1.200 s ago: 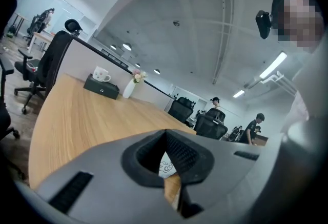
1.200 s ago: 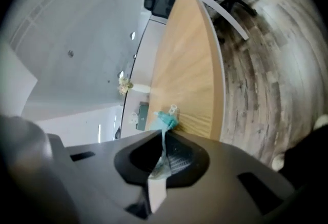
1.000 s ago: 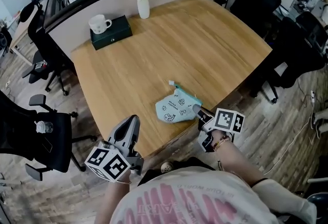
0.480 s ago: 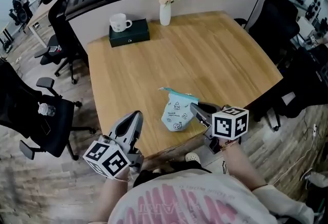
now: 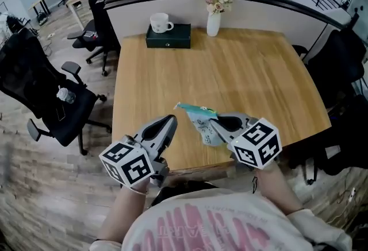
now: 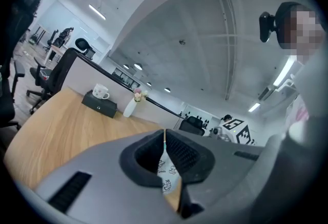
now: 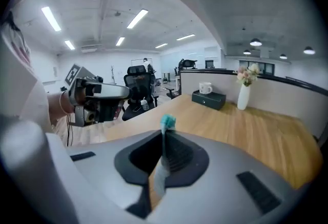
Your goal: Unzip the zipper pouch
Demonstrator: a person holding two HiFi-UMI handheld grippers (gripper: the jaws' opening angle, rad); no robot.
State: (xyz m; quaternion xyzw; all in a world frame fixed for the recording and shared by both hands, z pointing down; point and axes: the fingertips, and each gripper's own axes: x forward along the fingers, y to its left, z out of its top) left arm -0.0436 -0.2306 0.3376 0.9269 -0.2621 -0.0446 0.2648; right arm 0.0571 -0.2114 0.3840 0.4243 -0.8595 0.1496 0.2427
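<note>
The pale blue printed zipper pouch [image 5: 202, 127] hangs over the table's near edge, its teal zipper edge running up to the left. My right gripper [image 5: 215, 122] is shut on the pouch's right side. In the right gripper view the pouch's teal end [image 7: 167, 122] sticks up from between the jaws of the right gripper [image 7: 165, 137]. My left gripper [image 5: 171, 121] hovers just left of the pouch, jaws together, apparently holding nothing. In the left gripper view the pouch [image 6: 166, 179] shows through the gap behind the tips of the left gripper [image 6: 164, 134].
The wooden table [image 5: 172, 77] carries a dark green box [image 5: 168, 37] with a white mug [image 5: 161, 22] and a white vase of flowers [image 5: 213, 23] along its far edge. Black office chairs [image 5: 49, 92] stand to the left and right. A partition runs behind the table.
The right gripper has lifted the pouch off the table and carried it left. The left gripper has risen toward the pouch. The head view has swung round.
</note>
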